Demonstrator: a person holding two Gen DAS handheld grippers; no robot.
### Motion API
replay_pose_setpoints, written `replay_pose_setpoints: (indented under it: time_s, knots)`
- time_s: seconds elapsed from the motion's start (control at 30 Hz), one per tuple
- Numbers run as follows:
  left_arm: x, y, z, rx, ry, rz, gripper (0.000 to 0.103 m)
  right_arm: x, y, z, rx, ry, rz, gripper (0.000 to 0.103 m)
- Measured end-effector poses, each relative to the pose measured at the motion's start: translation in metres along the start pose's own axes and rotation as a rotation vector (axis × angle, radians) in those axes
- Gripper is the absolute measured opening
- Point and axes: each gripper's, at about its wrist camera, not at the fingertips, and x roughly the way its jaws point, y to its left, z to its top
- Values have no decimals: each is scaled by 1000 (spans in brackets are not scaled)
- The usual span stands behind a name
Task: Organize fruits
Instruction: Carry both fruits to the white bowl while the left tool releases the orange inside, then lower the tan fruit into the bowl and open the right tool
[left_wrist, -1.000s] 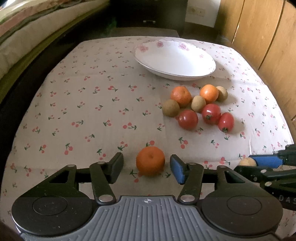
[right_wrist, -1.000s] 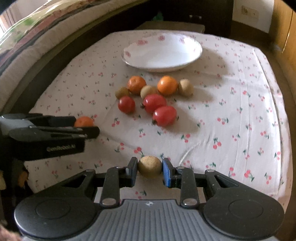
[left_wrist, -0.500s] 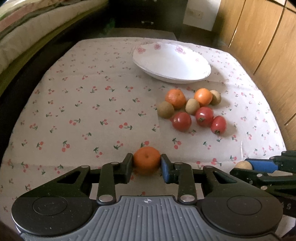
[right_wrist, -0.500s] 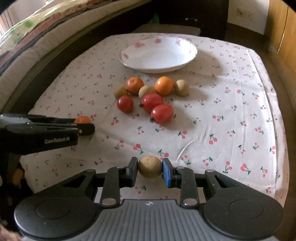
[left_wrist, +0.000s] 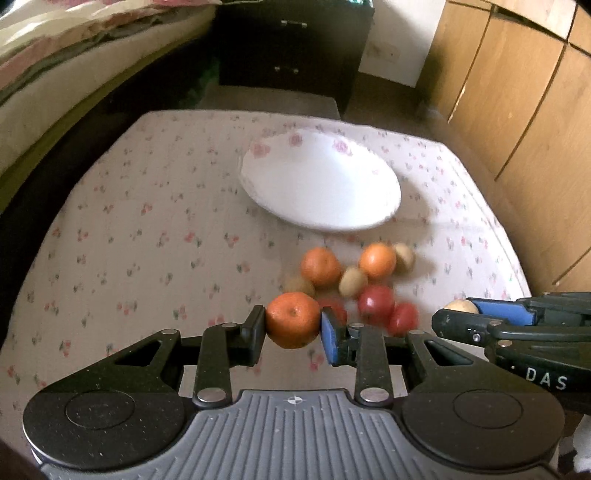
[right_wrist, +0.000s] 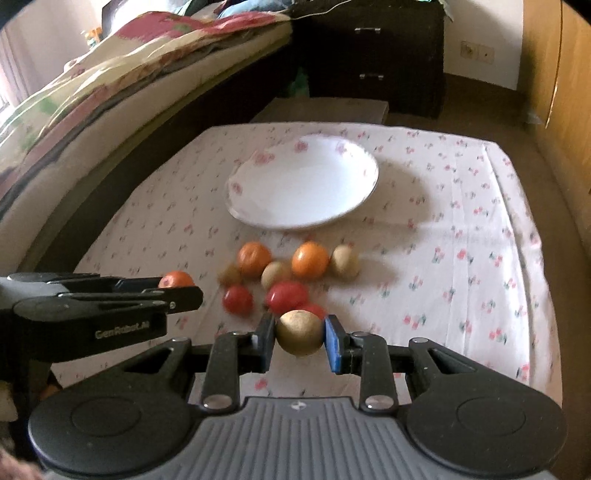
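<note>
Left gripper (left_wrist: 293, 325) clamps a tangerine (left_wrist: 293, 319), right gripper (right_wrist: 300, 338) pinches a brown fruit (right_wrist: 299, 332); loose pile (right_wrist: 284, 275) at 12 o'clock blurred, partly hidden; empty plate (right_wrist: 258, 218) beyond

Cherry-print tablecloth (right_wrist: 461, 206), plate (right_wrist: 258, 218), fruit (right_wrist: 312, 260)

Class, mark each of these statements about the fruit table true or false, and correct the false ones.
1. The left claw grips an orange. True.
2. The right claw is empty. False: it grips a brown kiwi-like fruit.
3. The white bowl holds no fruit. True.
4. The tablecloth is plain blue. False: it is pale with small cherry prints.
5. Three red tomatoes lie in the bowl. False: the tomatoes lie on the cloth.
</note>
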Motion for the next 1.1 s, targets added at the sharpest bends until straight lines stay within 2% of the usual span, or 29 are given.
replay_pose_setpoints:
  time_s: [0.17,0.57,0.83,1.1]
  knots:
    - [9,-4,26,2,-20,9,40,14,-5,27,-2,-17,0,30]
    - [54,-9,76,-20,-11,19,40,60,-17,87,-20,-25,6,30]
    - [80,-2,86,-39,26,31,38,92,-24,104,-21,5,9,30]
    - [80,3,90,-75,30,22,39,100,-29,110,17,15,45,31]
